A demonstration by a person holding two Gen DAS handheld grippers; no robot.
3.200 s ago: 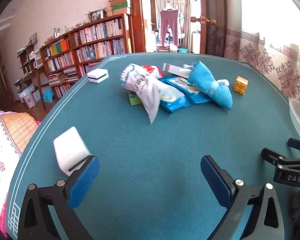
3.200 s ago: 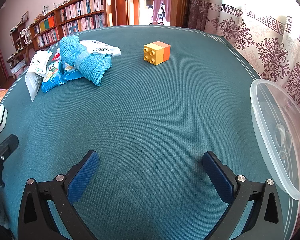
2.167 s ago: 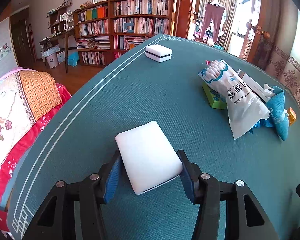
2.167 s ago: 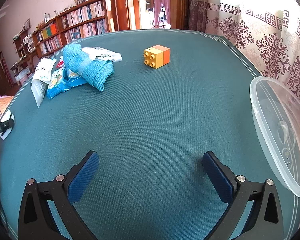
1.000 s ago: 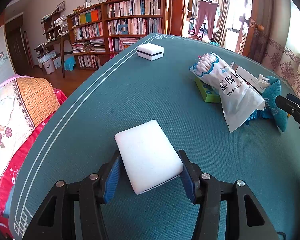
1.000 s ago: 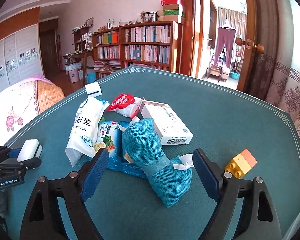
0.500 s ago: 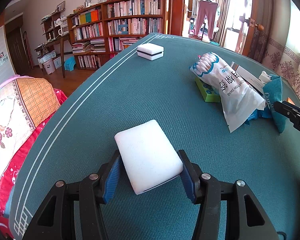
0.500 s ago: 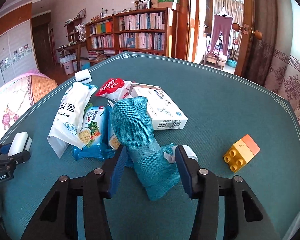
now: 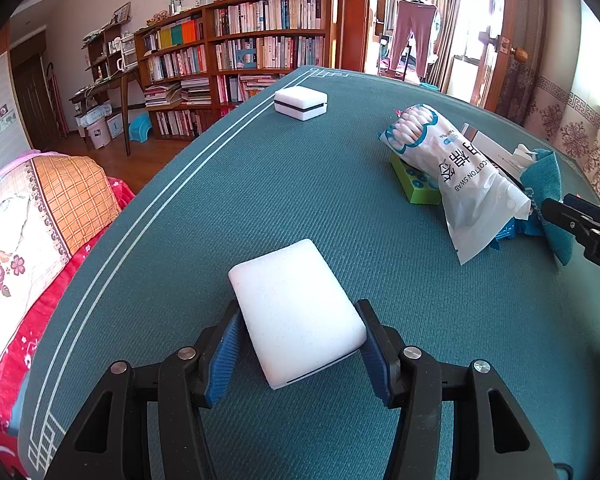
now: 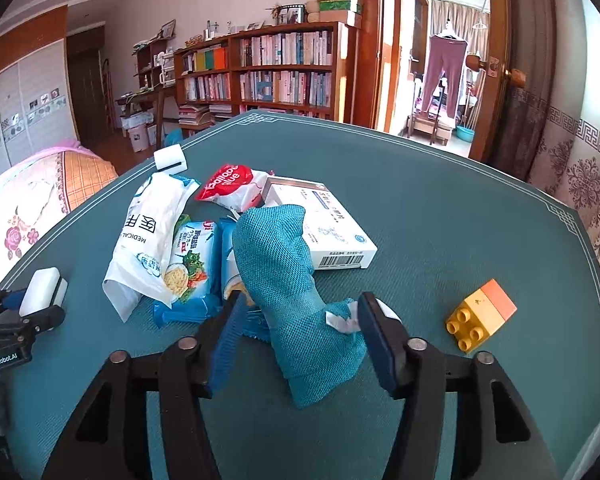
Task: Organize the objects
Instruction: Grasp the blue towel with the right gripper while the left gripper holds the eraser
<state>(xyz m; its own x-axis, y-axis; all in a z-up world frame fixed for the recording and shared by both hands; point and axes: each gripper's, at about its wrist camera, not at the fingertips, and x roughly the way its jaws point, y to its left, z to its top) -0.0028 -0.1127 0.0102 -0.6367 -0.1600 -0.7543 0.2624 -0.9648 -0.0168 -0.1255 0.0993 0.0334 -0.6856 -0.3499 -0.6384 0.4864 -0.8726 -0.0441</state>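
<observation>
My left gripper (image 9: 300,344) clamps the white sponge (image 9: 296,312) between both pads. My right gripper (image 10: 300,332) has just been opening; its jaws straddle the teal cloth (image 10: 296,280), the left pad apart from it. Beyond the cloth lies the white box (image 10: 332,228); right of the jaws, the yellow block (image 10: 480,316).

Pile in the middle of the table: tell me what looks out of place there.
The pile is a jumble. The teal cloth is draped over a white box and blue snack packets, the cotton swab bag slumps across them, and a red packet is wedged behind. The toy block sits apart, alone.
</observation>
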